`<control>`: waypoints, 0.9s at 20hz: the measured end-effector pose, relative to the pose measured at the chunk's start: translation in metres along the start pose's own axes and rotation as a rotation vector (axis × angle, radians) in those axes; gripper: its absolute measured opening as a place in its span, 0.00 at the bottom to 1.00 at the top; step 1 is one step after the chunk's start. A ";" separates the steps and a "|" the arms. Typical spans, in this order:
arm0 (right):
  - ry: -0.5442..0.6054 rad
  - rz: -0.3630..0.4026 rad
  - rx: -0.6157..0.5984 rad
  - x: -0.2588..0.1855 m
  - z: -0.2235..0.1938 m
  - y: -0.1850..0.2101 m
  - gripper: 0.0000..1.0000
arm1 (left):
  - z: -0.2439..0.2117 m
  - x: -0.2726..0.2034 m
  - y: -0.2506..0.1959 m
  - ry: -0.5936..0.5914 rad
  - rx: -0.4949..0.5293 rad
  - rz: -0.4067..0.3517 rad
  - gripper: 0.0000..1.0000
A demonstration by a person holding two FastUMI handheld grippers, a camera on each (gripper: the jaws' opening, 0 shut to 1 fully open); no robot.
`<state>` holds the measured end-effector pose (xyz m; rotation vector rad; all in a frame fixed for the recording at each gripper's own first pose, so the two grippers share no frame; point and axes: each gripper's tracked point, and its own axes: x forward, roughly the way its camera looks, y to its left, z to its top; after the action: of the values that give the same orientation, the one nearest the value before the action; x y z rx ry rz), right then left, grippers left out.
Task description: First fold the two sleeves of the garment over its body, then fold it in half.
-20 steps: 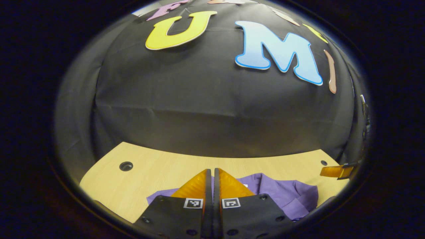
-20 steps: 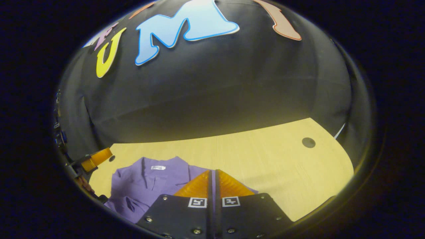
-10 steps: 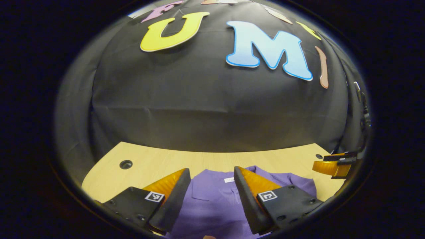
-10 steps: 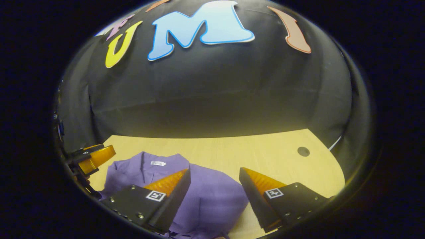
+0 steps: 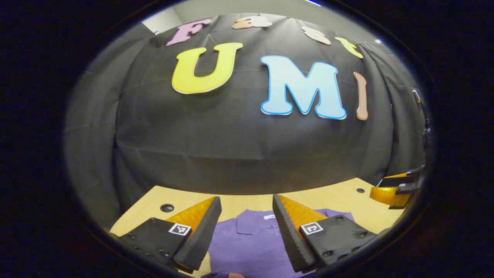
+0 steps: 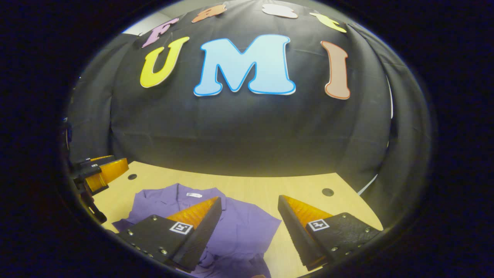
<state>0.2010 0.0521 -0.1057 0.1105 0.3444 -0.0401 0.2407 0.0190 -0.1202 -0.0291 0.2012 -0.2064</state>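
Left gripper [image 5: 247, 200]: jaws spread wide apart, nothing between them, held above the garment [image 5: 247, 247]. Seen from the left gripper view, the purple garment lies flat on the wooden table [image 5: 339, 197], its collar [image 5: 254, 220] toward the booth wall. The right gripper appears at the far right edge of the table in this view, beside the garment.

Right gripper [image 6: 249, 202]: jaws likewise spread wide, gripping nothing, held over the garment's [image 6: 247, 227] right-hand portion. In the right gripper view the garment lies on the table [image 6: 270, 185] with its collar and white neck label [image 6: 193, 194] toward the wall; fabric near the lower edge is bunched. The left gripper shows beyond the garment's left side, apart from it
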 end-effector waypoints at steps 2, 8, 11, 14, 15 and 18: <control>-0.032 -0.015 -0.014 -0.028 0.006 0.004 0.92 | 0.010 -0.022 0.000 -0.023 0.001 -0.015 0.87; -0.118 -0.040 -0.024 -0.109 0.009 0.009 0.92 | 0.037 -0.083 -0.011 -0.094 0.025 -0.043 0.88; -0.153 -0.032 -0.022 -0.133 0.016 0.005 0.87 | 0.048 -0.111 -0.020 -0.131 0.048 -0.036 0.88; -0.169 -0.015 -0.009 -0.151 0.020 -0.005 0.92 | 0.055 -0.139 -0.034 -0.158 0.061 -0.014 0.85; -0.177 -0.003 -0.007 -0.155 0.021 -0.007 0.87 | 0.056 -0.146 -0.041 -0.166 0.058 -0.011 0.85; -0.190 0.021 -0.020 -0.166 0.022 -0.021 0.92 | 0.064 -0.166 -0.056 -0.184 0.055 0.020 0.86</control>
<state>0.0513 0.0320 -0.0306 0.0898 0.1535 -0.0266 0.0831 -0.0013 -0.0226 0.0082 0.0127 -0.1878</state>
